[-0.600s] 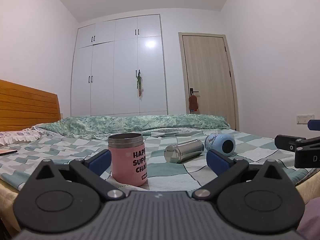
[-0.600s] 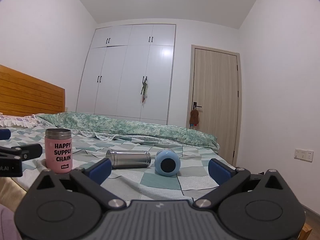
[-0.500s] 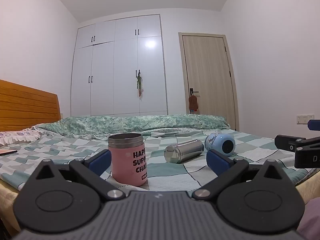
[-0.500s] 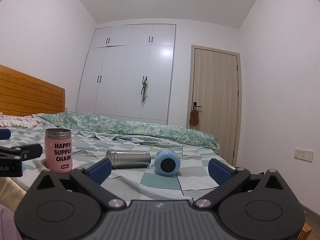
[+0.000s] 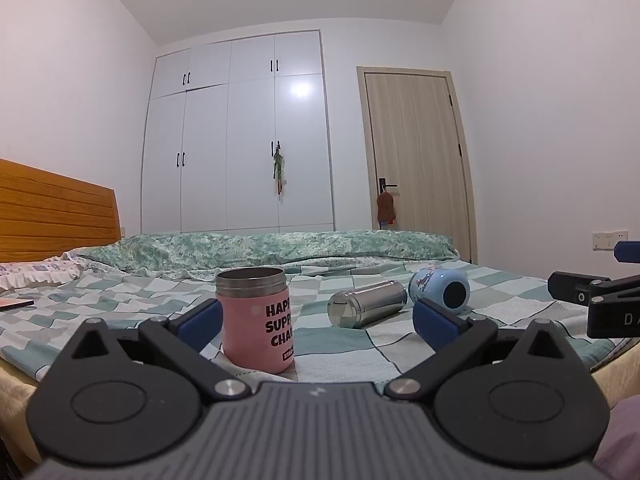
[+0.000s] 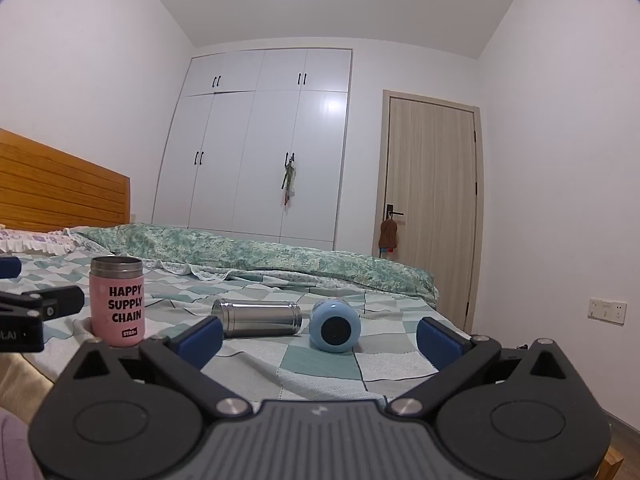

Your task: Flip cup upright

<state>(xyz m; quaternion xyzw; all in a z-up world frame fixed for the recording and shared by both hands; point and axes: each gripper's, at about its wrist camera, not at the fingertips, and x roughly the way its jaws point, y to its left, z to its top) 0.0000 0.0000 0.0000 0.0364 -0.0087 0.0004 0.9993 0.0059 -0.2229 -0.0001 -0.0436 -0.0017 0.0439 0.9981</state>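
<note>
Two toppled cups [image 6: 335, 328], openings out of view.

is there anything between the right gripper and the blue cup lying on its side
Nothing visible. In the right wrist view the right gripper is open, and the blue cup lies just ahead between its fingers on bare blanket. The steel cup lies to its left, apart from it.

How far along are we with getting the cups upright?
Done: the pink cup stands upright. In hand: nothing; left gripper and right gripper are open and empty. Left: the steel cup and blue cup lie sideways on the bed.
</note>
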